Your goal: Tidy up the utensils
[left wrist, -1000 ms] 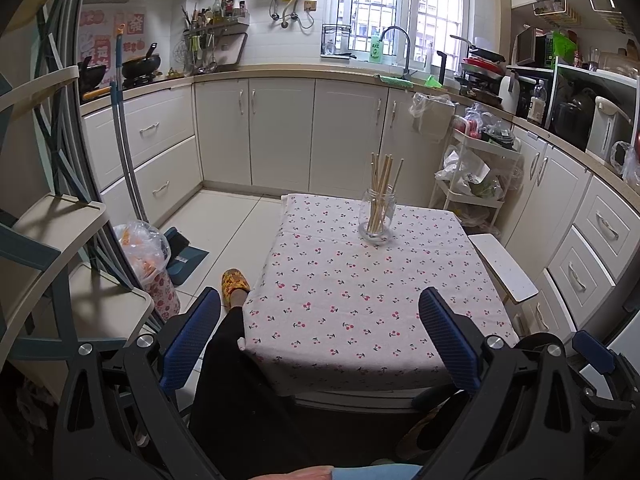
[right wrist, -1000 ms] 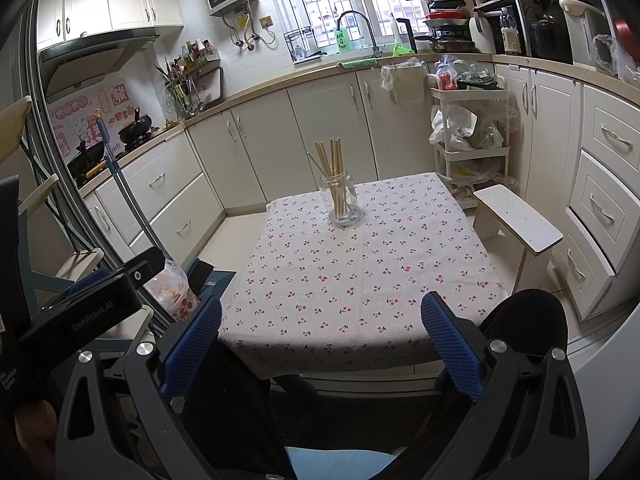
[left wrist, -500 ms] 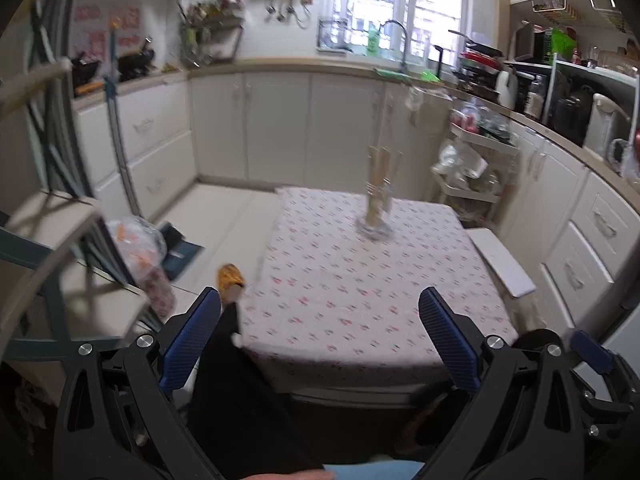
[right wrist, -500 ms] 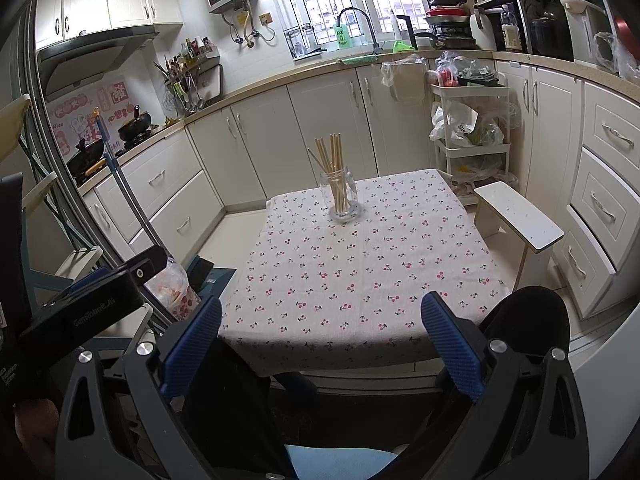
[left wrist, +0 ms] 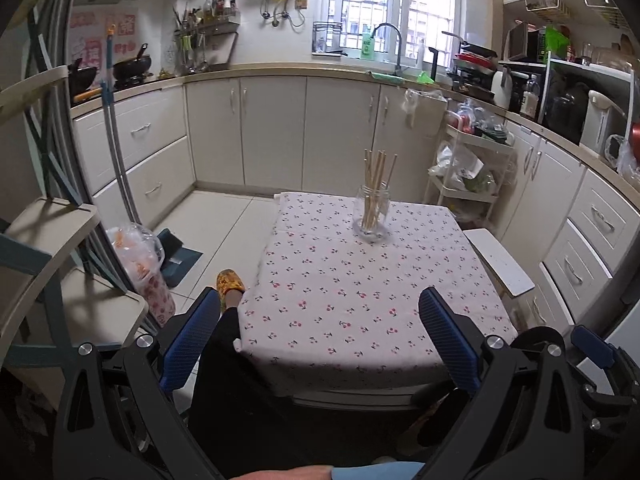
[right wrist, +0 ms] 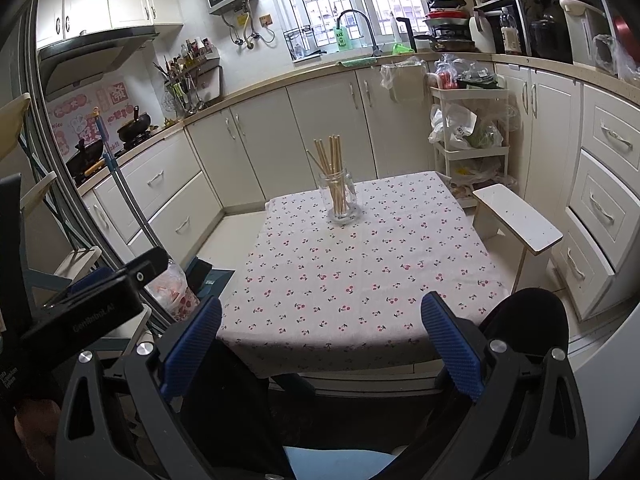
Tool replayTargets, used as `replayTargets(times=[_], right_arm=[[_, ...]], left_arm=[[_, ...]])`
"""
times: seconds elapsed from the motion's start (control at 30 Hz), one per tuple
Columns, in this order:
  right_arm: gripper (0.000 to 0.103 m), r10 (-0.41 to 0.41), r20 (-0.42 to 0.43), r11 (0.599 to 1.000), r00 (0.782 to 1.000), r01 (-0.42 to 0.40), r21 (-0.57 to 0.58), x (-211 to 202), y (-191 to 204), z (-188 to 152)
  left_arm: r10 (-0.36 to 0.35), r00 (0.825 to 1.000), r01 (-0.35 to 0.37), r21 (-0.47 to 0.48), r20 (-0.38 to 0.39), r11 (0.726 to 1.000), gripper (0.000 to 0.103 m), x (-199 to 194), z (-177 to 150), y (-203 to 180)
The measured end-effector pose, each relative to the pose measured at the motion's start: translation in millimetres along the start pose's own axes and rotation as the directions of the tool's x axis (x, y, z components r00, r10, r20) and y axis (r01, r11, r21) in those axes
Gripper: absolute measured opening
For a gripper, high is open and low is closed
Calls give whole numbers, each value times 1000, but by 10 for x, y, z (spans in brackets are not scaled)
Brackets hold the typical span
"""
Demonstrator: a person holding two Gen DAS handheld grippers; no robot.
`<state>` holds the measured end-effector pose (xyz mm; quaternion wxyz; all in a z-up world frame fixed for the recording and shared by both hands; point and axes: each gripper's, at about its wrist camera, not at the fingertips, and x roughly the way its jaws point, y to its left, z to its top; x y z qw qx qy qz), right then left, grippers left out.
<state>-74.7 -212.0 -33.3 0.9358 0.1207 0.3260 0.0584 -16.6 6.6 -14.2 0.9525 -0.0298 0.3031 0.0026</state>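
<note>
- Both the left tool [left wrist: 320, 332] and right tool [right wrist: 320, 336] gape wide, empty, short of the desk [right wrist: 360, 272].
- Chopsticks [right wrist: 334, 176] stand in a jar [right wrist: 340, 200] at its far end.
- Any reach should stay level; the glass looks tippy.

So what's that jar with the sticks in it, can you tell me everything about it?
The jar is clear, looks like glass, has no lid and stands upright on the far part of the cherry-print tablecloth. A bundle of pale wooden chopsticks stands in it, leaning and fanning out above the rim. Nothing else touches it; both grippers are open, back at the near edge.
</note>
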Motion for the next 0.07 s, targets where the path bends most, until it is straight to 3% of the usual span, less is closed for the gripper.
replayTargets(times=[0.07], right_arm=[[96,0,0,1000,1000,0,-1,-5,1,-3]], left_arm=[[1,1000,-1,-7,-6,1000,95,-4,8,12]])
